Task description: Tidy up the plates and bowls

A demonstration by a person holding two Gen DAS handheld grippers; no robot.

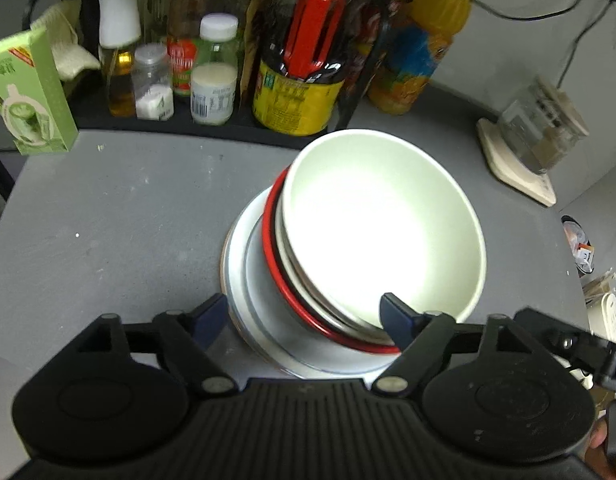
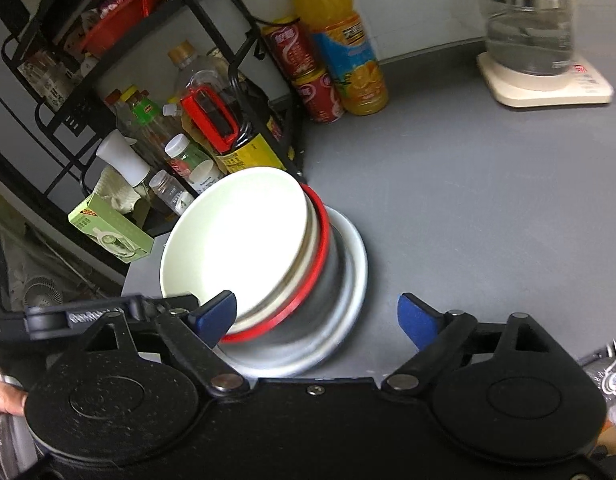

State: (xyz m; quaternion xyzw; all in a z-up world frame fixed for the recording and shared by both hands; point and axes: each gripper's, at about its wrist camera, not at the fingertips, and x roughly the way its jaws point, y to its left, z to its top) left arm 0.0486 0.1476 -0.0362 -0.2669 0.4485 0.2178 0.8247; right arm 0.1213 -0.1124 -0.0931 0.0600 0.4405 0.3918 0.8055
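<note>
A grey countertop [image 1: 119,216] runs back to a black wire rack [image 2: 67,92] crowded with condiment bottles, among them a dark soy sauce jug [image 1: 299,80] with a red handle; an orange juice bottle [image 1: 424,40] stands just beside the rack, and a glass kettle [image 2: 528,24] on a cream base sits well apart toward the far right corner. A green carton [image 1: 31,96] stands at the rack's left end. Near the middle of the counter the dishes are stacked: a white plate [image 1: 243,280] at the bottom, a steel bowl with a red rim [image 2: 316,280] on it, and a white bowl [image 1: 380,220] on top, tilted rather than seated level. The left gripper [image 1: 303,318] has its blue-tipped fingers spread wide on either side of the stack's near edge, the right-hand tip overlapping the white bowl's rim. The right gripper [image 2: 320,314] is likewise spread wide, its left tip against the white bowl's rim, its other tip over bare counter.
</note>
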